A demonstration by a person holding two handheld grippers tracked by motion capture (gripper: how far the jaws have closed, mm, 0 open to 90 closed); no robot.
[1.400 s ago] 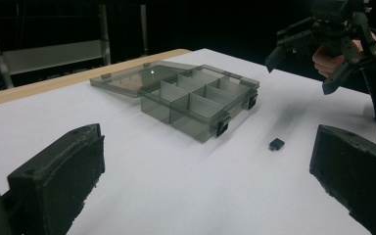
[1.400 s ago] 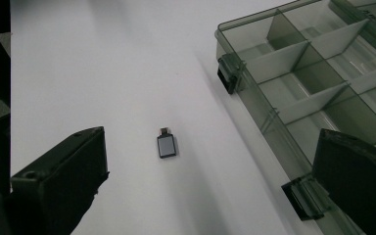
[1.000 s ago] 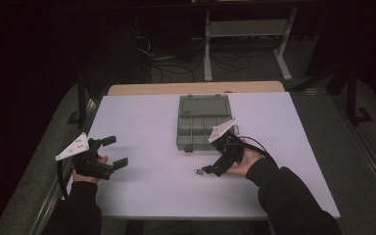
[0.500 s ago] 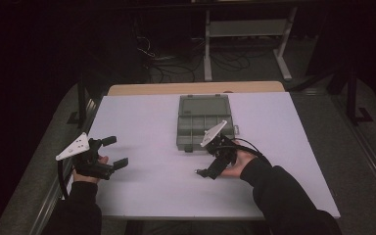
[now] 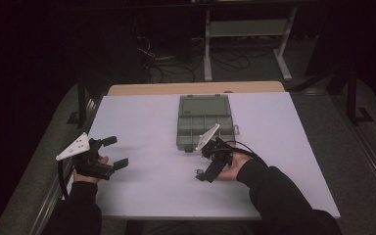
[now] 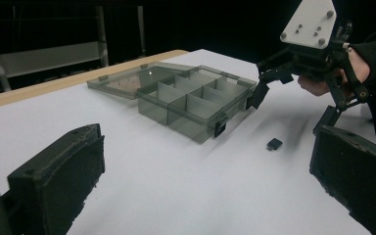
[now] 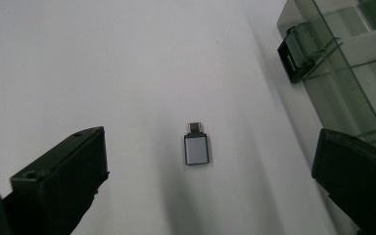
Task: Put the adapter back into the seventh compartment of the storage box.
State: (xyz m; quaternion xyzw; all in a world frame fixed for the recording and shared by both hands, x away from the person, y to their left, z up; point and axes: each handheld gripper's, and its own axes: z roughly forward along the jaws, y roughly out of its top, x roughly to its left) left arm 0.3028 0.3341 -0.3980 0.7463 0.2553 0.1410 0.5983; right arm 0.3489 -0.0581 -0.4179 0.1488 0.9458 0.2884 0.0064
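A small silver and black adapter [image 7: 196, 148] lies flat on the white table [image 5: 147, 122], just in front of a clear grey compartment box [image 5: 204, 122] whose lid is folded back. My right gripper [image 5: 203, 164] hovers low over the adapter, open, its jaws wide on either side without touching it. The left gripper view shows the same adapter [image 6: 274, 144] below the right gripper [image 6: 293, 105], beside the box [image 6: 191, 100]. My left gripper [image 5: 115, 152] is held at the table's left edge, open and empty.
The box's black latch [image 7: 293, 54] sticks out toward the adapter, on the right of the right gripper view. A wooden strip [image 5: 196, 88] borders the table's far edge. A metal stand [image 5: 245, 34] and cables are on the dark floor beyond.
My right gripper has drifted left and toward the near edge, coming over the adapter. The left gripper has stayed put.
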